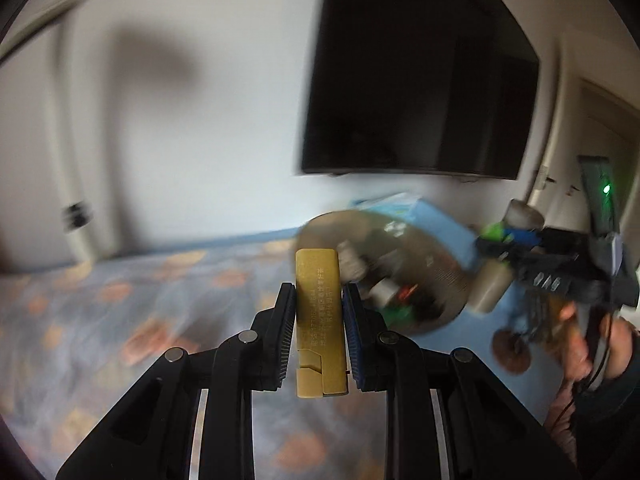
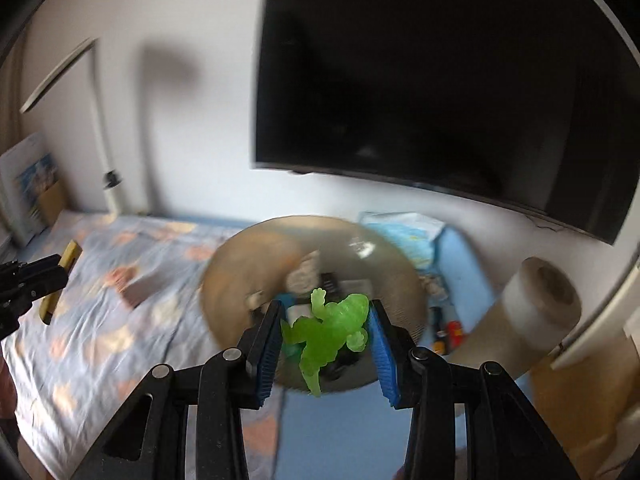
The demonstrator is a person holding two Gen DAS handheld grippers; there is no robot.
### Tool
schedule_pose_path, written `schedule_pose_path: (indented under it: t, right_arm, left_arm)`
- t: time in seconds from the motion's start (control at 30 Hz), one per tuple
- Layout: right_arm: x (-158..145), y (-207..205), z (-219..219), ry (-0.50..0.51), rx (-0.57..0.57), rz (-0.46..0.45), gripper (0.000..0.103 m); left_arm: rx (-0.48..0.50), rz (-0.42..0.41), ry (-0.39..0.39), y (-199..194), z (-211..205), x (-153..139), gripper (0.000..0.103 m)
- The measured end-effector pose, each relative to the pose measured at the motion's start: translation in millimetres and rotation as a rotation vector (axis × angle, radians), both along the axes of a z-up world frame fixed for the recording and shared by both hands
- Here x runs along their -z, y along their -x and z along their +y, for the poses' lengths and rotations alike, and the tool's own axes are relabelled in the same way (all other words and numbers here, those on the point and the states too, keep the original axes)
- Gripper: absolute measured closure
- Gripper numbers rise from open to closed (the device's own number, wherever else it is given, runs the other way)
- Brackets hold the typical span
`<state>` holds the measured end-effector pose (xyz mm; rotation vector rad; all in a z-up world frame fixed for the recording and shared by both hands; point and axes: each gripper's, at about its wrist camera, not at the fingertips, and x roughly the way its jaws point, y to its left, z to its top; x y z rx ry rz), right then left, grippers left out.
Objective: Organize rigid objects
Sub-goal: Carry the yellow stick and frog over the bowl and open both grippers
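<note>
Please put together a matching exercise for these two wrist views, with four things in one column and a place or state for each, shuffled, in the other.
Things:
1. yellow block
2. green frog figure
3. dark screen
4. round tray

Places or states:
A. hangs on the white wall
B. clamped in the left gripper
C. lies on the patterned cloth with small items in it
D. clamped in the right gripper

Pairs: 1-B, 2-D, 3-A, 4-C
</note>
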<state>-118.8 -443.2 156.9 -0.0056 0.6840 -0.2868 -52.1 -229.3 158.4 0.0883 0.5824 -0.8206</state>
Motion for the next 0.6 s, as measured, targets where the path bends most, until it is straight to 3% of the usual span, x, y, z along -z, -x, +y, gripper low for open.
schedule_pose_path:
  t: [0.2,0.37,0.4,0.43,0.47,0.5,0.53,0.6]
  right_arm:
    - [30,-30,-27,-0.049,0.06,0.11,0.063]
    - [48,-47,-38,-0.028,0.108,0.164,0.063]
    - [50,-50,-40,-0.023,0.117,0.174,0.063]
    - [51,-53,-40,-0.015,0.122,0.183,0.063]
    - [52,-55,-41,-0.004,0.126,0.188,0.059]
    - [52,-56,-41,0.012,0.132,0.188,0.049]
    - [51,-56,-39,0.031,0.136,0.182,0.045]
    - [44,-49,-33,0.047,0.132,0.147,0.044]
  left_arm:
    - [0.068,0.117,-0.037,-31,-72,36,0.082]
    - [0.074,0.157,-0.043,-50,-93,50,0.082]
    - [0.077,0.158,-0.045,-51,-94,51,0.079]
    - [0.072,0.157,-0.045,-51,-93,50,0.062]
    - [0.06,0.151,-0.049,-51,-92,48,0.054]
    - [0.049,0.139,-0.047,-50,-88,45,0.037]
    - [0.039,0.115,-0.027,-48,-79,40,0.03]
    - [0.02,0.078,0.0,-43,-59,30,0.03]
